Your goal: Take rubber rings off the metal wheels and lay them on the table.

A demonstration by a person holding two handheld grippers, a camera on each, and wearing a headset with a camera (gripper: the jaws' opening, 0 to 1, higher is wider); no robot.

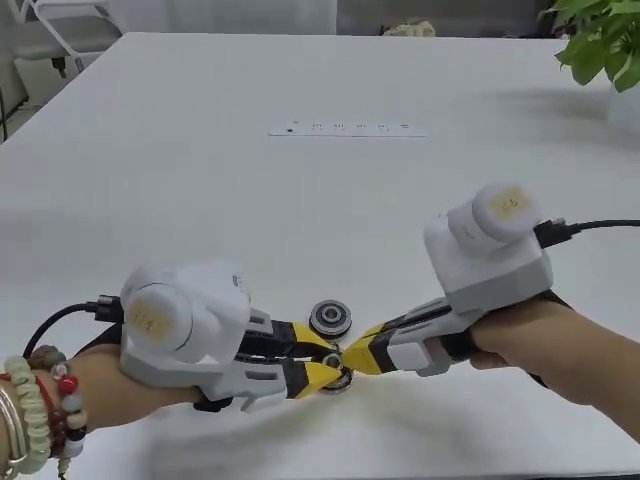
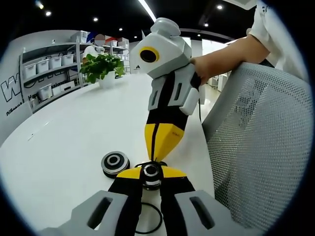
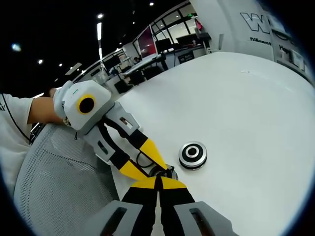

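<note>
- Where the two grippers meet at the near edge of the white worktop (image 1: 300, 220), the left gripper (image 1: 328, 364) comes in from the person's left and the right gripper (image 2: 158, 156) from the right, tip to tip.
- The left gripper's yellow jaws are closed on a small metal wheel (image 2: 151, 173), one jaw on either side of it; the wheel sits between the tips with its round face turned up.
- The right gripper's jaws are pressed together into a single yellow point that touches the far rim of that held wheel.
- In the left gripper view a thin black rubber ring (image 2: 141, 165) curves along that rim at the point, and the tips appear to be nipping it.
- A second metal wheel (image 1: 330, 318), with its dark ring around it, lies flat on the worktop just beyond the held wheel, near both grippers but touching neither.
- A loose black ring (image 2: 161, 216) lies flat on the worktop under the left gripper's jaws, partly hidden by them.
- Well beyond, a white power strip (image 1: 347, 128) lies across the middle of the worktop, and a leafy plant (image 1: 600, 40) stands at its far right corner.
- A grey mesh chair (image 2: 256, 147) stands beside the worktop's near edge.
- Beaded bracelets (image 1: 40, 410) circle the wrist of the hand that holds the left gripper.
</note>
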